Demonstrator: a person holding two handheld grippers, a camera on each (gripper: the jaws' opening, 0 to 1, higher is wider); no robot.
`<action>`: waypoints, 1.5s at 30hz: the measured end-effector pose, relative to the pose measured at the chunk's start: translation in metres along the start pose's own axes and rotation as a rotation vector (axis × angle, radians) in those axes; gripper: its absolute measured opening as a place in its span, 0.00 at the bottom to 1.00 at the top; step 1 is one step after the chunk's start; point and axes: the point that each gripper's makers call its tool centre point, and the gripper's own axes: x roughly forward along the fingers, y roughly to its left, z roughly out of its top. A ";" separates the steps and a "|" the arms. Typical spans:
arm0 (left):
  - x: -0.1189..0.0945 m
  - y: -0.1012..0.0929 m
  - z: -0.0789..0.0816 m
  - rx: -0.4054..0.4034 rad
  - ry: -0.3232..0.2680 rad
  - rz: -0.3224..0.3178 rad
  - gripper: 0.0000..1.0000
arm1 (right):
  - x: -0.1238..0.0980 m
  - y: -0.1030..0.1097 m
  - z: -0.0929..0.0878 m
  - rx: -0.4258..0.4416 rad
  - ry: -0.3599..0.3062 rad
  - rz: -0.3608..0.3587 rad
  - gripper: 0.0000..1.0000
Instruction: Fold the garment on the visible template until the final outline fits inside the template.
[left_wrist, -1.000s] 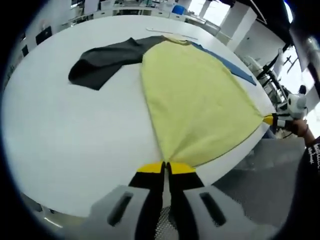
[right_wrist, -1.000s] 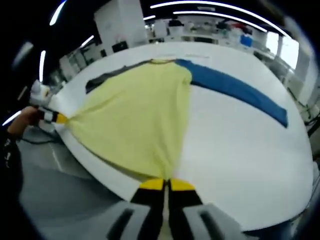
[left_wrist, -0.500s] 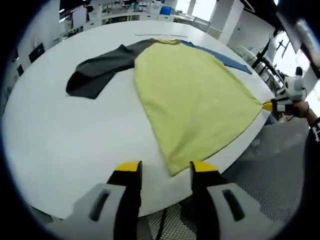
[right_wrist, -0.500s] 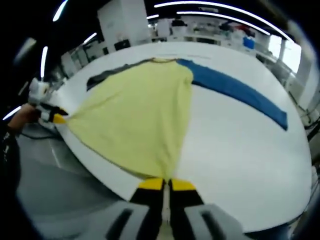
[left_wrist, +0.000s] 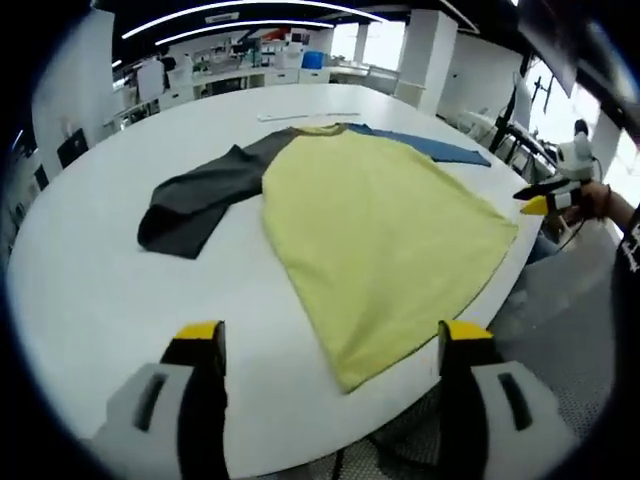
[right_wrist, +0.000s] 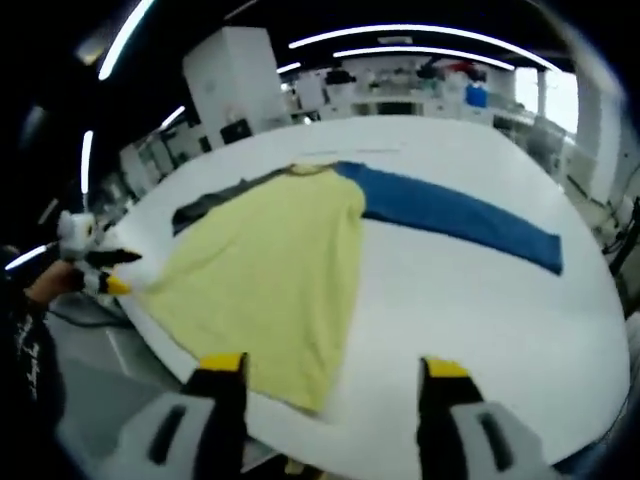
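A long-sleeved garment lies flat on the round white table (left_wrist: 90, 280) (right_wrist: 480, 300). Its yellow body (left_wrist: 380, 230) (right_wrist: 265, 265) fans out toward the near edge, with the collar at the far end. One sleeve is dark grey (left_wrist: 195, 200) (right_wrist: 205, 207) and the other blue (left_wrist: 430, 147) (right_wrist: 455, 213). My left gripper (left_wrist: 332, 335) stands open just short of the hem corner, holding nothing; it also appears in the right gripper view (right_wrist: 112, 270). My right gripper (right_wrist: 332, 365) is open as well, just off the other hem corner, and comes into the left gripper view (left_wrist: 533, 197) from the right.
A thin pale strip (left_wrist: 305, 115) lies on the table beyond the collar. The table edge runs close under both grippers, with grey floor (left_wrist: 560, 330) below. A person's hand (left_wrist: 600, 200) and dark sleeve (right_wrist: 25, 350) hold the grippers. Benches and equipment stand at the back.
Both grippers have opened and let go of the yellow hem corners, the left one first, the right one after. The hem has dropped slack onto the table. Both cameras have drawn back a little.
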 end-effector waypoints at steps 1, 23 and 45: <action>0.000 -0.002 0.004 -0.005 -0.016 -0.006 0.91 | 0.000 -0.001 0.003 0.001 -0.003 0.000 0.76; -0.003 -0.015 0.034 0.012 -0.068 -0.039 0.99 | 0.009 -0.142 0.068 0.166 -0.105 -0.166 0.89; 0.000 -0.007 0.035 -0.008 -0.097 0.000 0.97 | 0.024 -0.259 0.065 0.300 -0.133 -0.414 0.53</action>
